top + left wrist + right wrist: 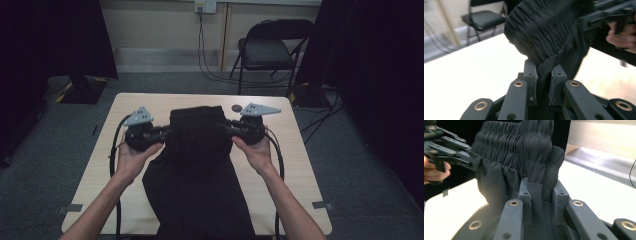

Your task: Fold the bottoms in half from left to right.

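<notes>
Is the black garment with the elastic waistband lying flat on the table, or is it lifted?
Partly lifted: the black garment is pinched at its waistband by the left tool and right tool; the rest drapes on the wooden table.

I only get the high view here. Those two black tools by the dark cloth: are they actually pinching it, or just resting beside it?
Observer: Pinching. In the left gripper view, the left gripper has black fabric clamped between its jaws.
Operator: And the other one?
Observer: Same: the right gripper is shut on a fold of the garment.
Operator: What kind of cloth is it?
Observer: Its upper edge is a gathered elastic waistband, ribbed with stitched rows.
</notes>
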Available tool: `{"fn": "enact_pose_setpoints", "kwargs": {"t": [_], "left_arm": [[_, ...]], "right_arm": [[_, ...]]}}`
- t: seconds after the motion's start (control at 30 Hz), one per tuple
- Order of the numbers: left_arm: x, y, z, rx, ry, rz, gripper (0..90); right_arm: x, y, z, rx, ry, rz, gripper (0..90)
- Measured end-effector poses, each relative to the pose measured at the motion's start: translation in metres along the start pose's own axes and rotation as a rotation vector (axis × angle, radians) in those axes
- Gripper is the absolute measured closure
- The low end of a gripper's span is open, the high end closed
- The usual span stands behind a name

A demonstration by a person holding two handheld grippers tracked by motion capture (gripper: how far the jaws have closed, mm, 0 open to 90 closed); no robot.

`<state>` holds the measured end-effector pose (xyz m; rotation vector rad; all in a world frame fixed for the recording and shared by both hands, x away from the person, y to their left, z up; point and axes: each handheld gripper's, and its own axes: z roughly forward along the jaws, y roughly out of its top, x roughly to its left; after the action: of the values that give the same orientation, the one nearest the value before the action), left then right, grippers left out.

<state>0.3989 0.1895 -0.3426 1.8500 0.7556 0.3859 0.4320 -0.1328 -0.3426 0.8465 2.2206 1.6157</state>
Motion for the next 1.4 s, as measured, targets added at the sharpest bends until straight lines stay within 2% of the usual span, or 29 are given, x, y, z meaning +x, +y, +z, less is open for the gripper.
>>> {"fn": "enact_pose_setpoints", "kwargs": {"t": [0.03, 0.07, 0.1, 0.13, 0.17, 0.23, 0.27, 0.3, 0.4, 0.47, 0.53, 0.57, 0.6, 0.7, 0.73, 0.77, 0.8, 0.9, 0.93, 0.97, 1.0, 1.07, 1.1, 1.13, 1.23, 1.27, 1.3, 1.37, 1.4], "left_arm": [[-0.005, -0.009, -0.001, 0.005, -0.007, -0.004, 79.0], [-0.010, -0.025, -0.002, 0.019, -0.036, -0.055, 79.0], [-0.010, -0.025, -0.002, 0.019, -0.036, -0.055, 79.0], [-0.014, -0.032, -0.003, 0.022, -0.048, -0.053, 79.0], [-0.017, -0.038, -0.005, 0.028, -0.058, -0.061, 79.0], [-0.024, -0.053, -0.010, 0.036, -0.083, -0.061, 78.6], [-0.029, -0.071, -0.012, 0.072, -0.086, -0.059, 78.5], [-0.029, -0.081, -0.010, 0.088, -0.097, -0.087, 78.6], [-0.028, -0.099, -0.004, 0.154, -0.103, -0.094, 78.5], [-0.025, -0.115, 0.005, 0.209, -0.118, -0.145, 78.5], [-0.024, -0.124, 0.016, 0.275, -0.111, -0.138, 78.4], [-0.022, -0.129, 0.023, 0.307, -0.112, -0.133, 78.2], [-0.019, -0.135, 0.035, 0.359, -0.076, -0.114, 78.2], [-0.016, -0.138, 0.042, 0.385, -0.060, -0.101, 77.8], [-0.009, -0.140, 0.045, 0.380, -0.054, -0.122, 77.7], [-0.009, -0.140, 0.045, 0.380, -0.054, -0.122, 77.6], [0.002, -0.140, 0.048, 0.357, -0.034, -0.149, 77.7], [0.013, -0.136, 0.054, 0.353, -0.005, -0.133, 77.7], [0.026, -0.132, 0.063, 0.342, 0.029, -0.115, 77.7], [0.026, -0.132, 0.063, 0.342, 0.029, -0.115, 77.7], [0.035, -0.130, 0.069, 0.329, 0.041, -0.128, 77.7], [0.056, -0.123, 0.086, 0.301, 0.086, -0.148, 77.7], [0.056, -0.123, 0.086, 0.301, 0.086, -0.148, 77.7], [0.067, -0.120, 0.095, 0.280, 0.108, -0.169, 77.7], [0.075, -0.117, 0.103, 0.258, 0.127, -0.179, 77.7], [0.079, -0.115, 0.107, 0.254, 0.133, -0.188, 77.7], [0.083, -0.114, 0.114, 0.235, 0.163, -0.201, 77.4], [0.084, -0.112, 0.117, 0.234, 0.173, -0.210, 76.4], [0.086, -0.109, 0.119, 0.246, 0.191, -0.198, 74.5]], "right_arm": [[0.004, -0.008, -0.002, 0.009, 0.008, 0.006, 74.5], [0.008, -0.015, -0.005, 0.016, 0.013, -0.001, 74.5], [0.008, -0.015, -0.005, 0.016, 0.013, -0.001, 74.5], [0.015, -0.028, -0.008, 0.045, 0.027, 0.011, 74.4], [0.015, -0.028, -0.008, 0.045, 0.027, 0.011, 74.4], [0.027, -0.046, -0.014, 0.074, 0.058, 0.005, 74.4], [0.030, -0.053, -0.015, 0.086, 0.069, 0.010, 74.3], [0.034, -0.061, -0.014, 0.106, 0.080, 0.011, 74.3], [0.039, -0.078, -0.008, 0.161, 0.080, 0.006, 74.2], [0.039, -0.096, 0.001, 0.210, 0.086, 0.027, 74.2], [0.035, -0.112, 0.010, 0.255, 0.081, 0.047, 74.1], [0.030, -0.128, 0.021, 0.306, 0.058, 0.048, 73.9], [0.026, -0.136, 0.027, 0.332, 0.055, 0.064, 73.9], [0.021, -0.144, 0.038, 0.372, 0.038, 0.072, 73.5], [0.016, -0.146, 0.046, 0.386, 0.029, 0.098, 73.4], [0.016, -0.146, 0.046, 0.386, 0.029, 0.098, 73.4], [0.012, -0.146, 0.055, 0.370, 0.012, 0.078, 73.3], [0.007, -0.143, 0.064, 0.362, -0.007, 0.080, 73.4], [0.000, -0.139, 0.075, 0.347, -0.030, 0.077, 73.3], [0.000, -0.139, 0.075, 0.347, -0.030, 0.077, 73.3], [-0.005, -0.138, 0.080, 0.338, -0.042, 0.083, 73.4], [-0.018, -0.130, 0.095, 0.331, -0.090, 0.079, 73.1], [-0.022, -0.128, 0.100, 0.331, -0.106, 0.081, 72.9], [-0.025, -0.124, 0.104, 0.338, -0.124, 0.071, 72.6], [-0.033, -0.120, 0.113, 0.340, -0.154, 0.057, 72.4], [-0.039, -0.118, 0.117, 0.340, -0.161, 0.075, 72.4], [-0.045, -0.112, 0.125, 0.349, -0.206, 0.068, 72.2], [-0.046, -0.109, 0.129, 0.360, -0.228, 0.058, 71.8], [-0.048, -0.105, 0.133, 0.371, -0.261, 0.039, 70.2]]}}
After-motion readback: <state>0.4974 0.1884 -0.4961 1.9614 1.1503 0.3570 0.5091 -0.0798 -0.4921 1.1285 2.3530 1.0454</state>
